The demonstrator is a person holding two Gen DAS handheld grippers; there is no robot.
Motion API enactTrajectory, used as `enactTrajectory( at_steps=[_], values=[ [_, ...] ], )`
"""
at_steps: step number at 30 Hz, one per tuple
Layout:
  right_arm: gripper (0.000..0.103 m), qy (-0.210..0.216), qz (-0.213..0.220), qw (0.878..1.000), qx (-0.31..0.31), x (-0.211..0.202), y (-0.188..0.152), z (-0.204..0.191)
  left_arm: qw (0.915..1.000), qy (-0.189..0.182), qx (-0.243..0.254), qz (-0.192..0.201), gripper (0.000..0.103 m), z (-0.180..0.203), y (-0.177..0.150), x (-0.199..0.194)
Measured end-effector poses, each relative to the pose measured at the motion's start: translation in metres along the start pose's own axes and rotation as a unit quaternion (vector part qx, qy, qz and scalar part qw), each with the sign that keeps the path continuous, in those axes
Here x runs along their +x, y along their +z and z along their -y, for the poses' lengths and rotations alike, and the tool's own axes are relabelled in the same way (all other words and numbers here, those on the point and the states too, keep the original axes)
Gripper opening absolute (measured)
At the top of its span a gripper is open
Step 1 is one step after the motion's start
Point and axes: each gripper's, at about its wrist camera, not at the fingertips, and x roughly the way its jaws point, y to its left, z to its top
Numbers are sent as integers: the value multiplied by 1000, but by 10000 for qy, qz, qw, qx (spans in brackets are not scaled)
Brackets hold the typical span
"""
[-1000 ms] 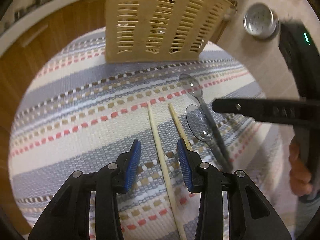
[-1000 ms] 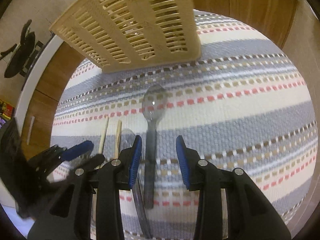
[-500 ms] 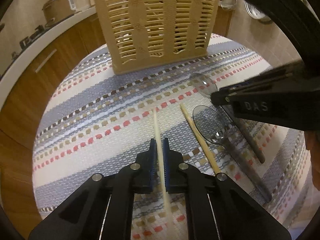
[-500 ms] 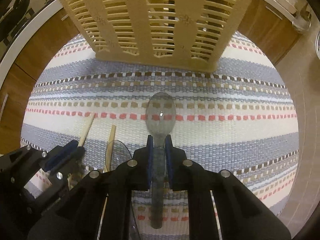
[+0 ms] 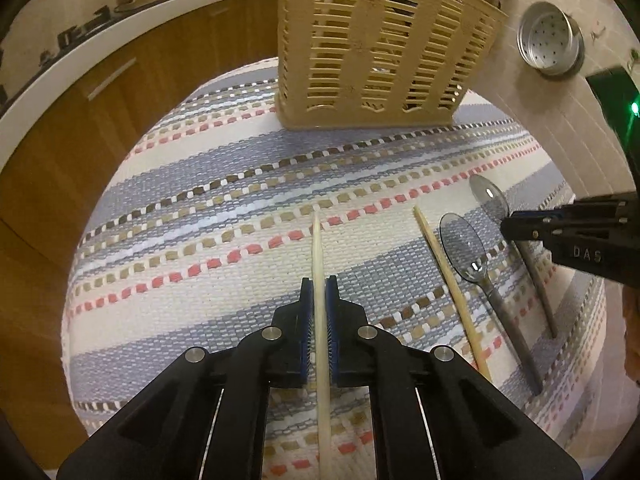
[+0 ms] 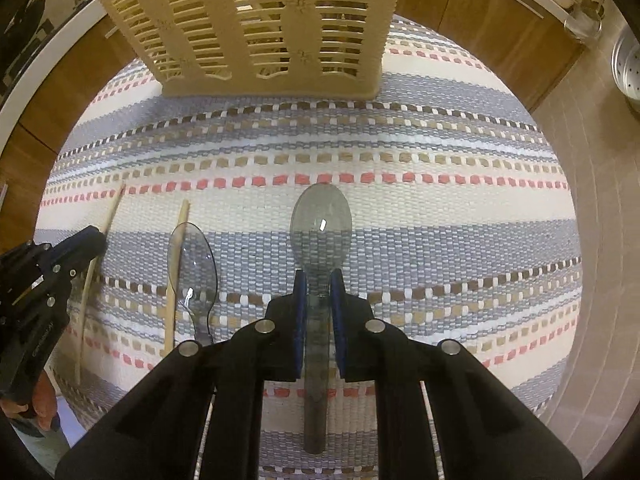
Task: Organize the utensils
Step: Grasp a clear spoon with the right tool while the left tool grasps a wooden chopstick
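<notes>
On the striped mat (image 5: 208,184), far side, stands the basket (image 5: 372,52). Nearer, left hand-held gripper (image 5: 319,292) clamps a chopstick (image 5: 318,248); right hand-held gripper (image 6: 319,286) clamps a spoon (image 6: 321,220). Between them lie a second chopstick (image 5: 448,280) and second spoon (image 5: 466,252).

"DAS" on the right tool (image 5: 516,229)

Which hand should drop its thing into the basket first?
Probably the right. The right gripper is shut on a clear spoon, with the basket straight ahead. The left gripper, shut on a chopstick, sees the basket up and to its right.
</notes>
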Motion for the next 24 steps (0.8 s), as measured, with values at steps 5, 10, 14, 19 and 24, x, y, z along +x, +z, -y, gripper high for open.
enactTrajectory(
  at_steps=[5, 10, 14, 19, 24],
  values=[
    [11, 2, -81, 10000, -30, 8, 8, -17, 9999, -140, 34, -68, 10, -2, 0, 3],
    [11, -28, -120, 9999, -50, 10, 18, -18, 9994, -282, 95, -164, 20, -1, 2, 7],
    [11, -100, -112, 9998, -97, 10, 21, -22, 9993, -256, 206, -172, 26, 3, 2, 10],
    [11, -158, -78, 9997, -138, 9, 21, -26, 9992, -247, 259, -179, 26, 3, 3, 16],
    [10, -208, -14, 9996, -190, 8, 19, -28, 9990, -134, 382, -181, 25, 7, 4, 20]
  ],
)
